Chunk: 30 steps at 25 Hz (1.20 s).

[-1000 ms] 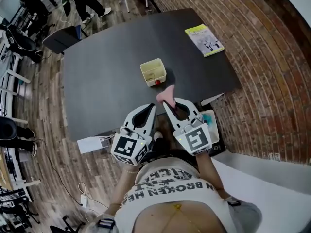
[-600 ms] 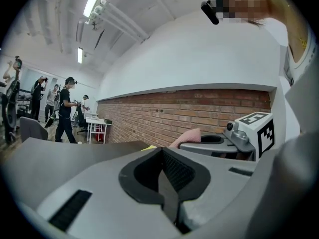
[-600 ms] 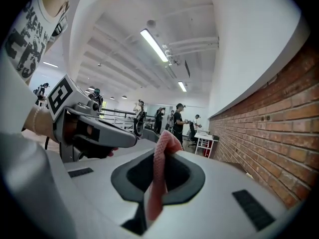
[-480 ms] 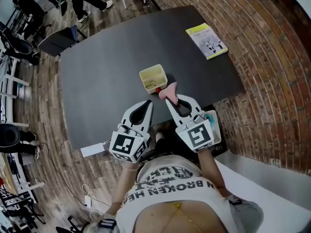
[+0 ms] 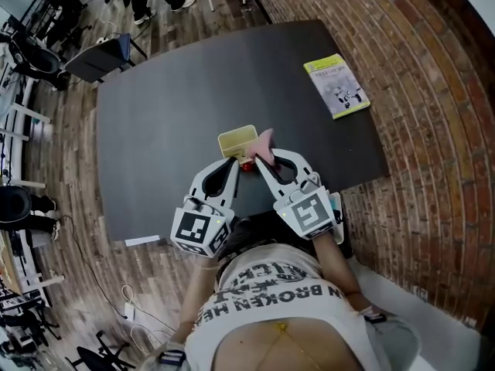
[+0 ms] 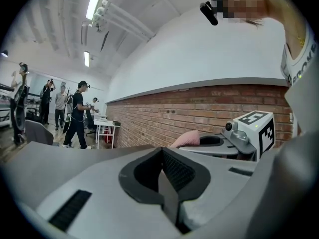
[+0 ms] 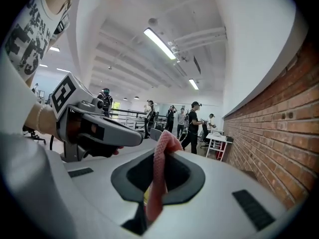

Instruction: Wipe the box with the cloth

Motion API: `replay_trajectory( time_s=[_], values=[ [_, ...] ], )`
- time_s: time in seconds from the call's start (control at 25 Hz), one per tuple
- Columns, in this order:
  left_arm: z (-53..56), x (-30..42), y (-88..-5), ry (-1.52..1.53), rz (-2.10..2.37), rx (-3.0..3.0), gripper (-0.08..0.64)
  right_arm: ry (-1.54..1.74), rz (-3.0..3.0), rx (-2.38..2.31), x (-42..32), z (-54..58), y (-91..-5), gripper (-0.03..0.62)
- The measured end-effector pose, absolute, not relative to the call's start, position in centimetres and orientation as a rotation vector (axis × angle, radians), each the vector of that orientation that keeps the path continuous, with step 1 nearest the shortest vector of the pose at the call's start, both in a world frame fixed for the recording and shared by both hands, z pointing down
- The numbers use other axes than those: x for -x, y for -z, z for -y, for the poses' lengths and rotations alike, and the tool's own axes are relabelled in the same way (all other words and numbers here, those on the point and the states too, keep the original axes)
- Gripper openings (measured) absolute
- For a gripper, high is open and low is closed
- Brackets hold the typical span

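In the head view a small yellow box (image 5: 237, 140) stands on the dark table (image 5: 155, 130) near its front edge, with a small red thing (image 5: 246, 165) at its near side. My right gripper (image 5: 260, 161) is shut on a pink cloth (image 5: 264, 142), which sticks up from the jaws beside the box's right corner. The right gripper view shows the cloth (image 7: 158, 173) clamped between the closed jaws. Just left of it, my left gripper (image 5: 232, 163) is shut and holds nothing, its tip at the box's near edge. In the left gripper view the jaws (image 6: 162, 156) are closed and the cloth (image 6: 187, 138) shows to the right.
A yellow-green booklet (image 5: 336, 86) lies at the table's far right corner. A brick wall (image 5: 433, 114) runs along the right side. A dark chair (image 5: 97, 56) and several people stand beyond the table's far left. A teal thing (image 5: 335, 207) sits under my right gripper.
Both grippers have come forward over the table's front edge to the box, the cloth still clamped in the right one. Their tips now overlap the box's near side.
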<state>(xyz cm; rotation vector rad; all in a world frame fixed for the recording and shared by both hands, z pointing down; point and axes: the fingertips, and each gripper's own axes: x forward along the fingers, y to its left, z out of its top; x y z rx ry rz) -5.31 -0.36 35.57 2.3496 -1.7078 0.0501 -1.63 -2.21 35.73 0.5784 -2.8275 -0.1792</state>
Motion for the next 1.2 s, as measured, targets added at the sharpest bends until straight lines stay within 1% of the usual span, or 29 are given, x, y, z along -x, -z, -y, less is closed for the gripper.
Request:
replay_trajectory(
  time_s=[0.24,0.4,0.56,0.76,1.0,1.04,1.12,1.2],
  values=[
    [1.8,6.8,-36.6,-0.118,1.702,-2.378,0.008,0.18,2.789,-0.567,2.4,3.5,-37.0,0.017],
    [2.5,8.5,-38.3,-0.199,1.651,-2.41,0.008,0.136,2.739,-0.658,2.3,4.7,-38.5,0.017],
    [2.8,10.5,-40.7,-0.218,1.547,-2.431,0.008,0.079,2.664,-0.761,1.9,4.9,-41.2,0.017],
    [2.7,12.0,-44.1,-0.407,1.415,-2.503,0.008,0.003,2.598,-0.88,1.0,4.8,-43.6,0.017],
    [2.9,13.3,-47.8,-0.595,1.327,-2.513,0.011,-0.055,2.473,-0.914,-0.6,4.6,-48.2,0.017],
    [3.1,13.4,-48.5,-0.648,1.314,-2.519,0.016,-0.061,2.459,-0.907,-0.7,4.6,-48.8,0.017],
    [3.4,13.4,-49.6,-0.773,1.268,-2.547,0.071,-0.074,2.435,-0.889,-0.8,4.7,-49.8,0.017],
    [3.6,13.2,-50.8,-0.917,1.197,-2.61,0.078,-0.092,2.421,-0.878,-0.7,4.8,-50.6,0.017]
  ],
)
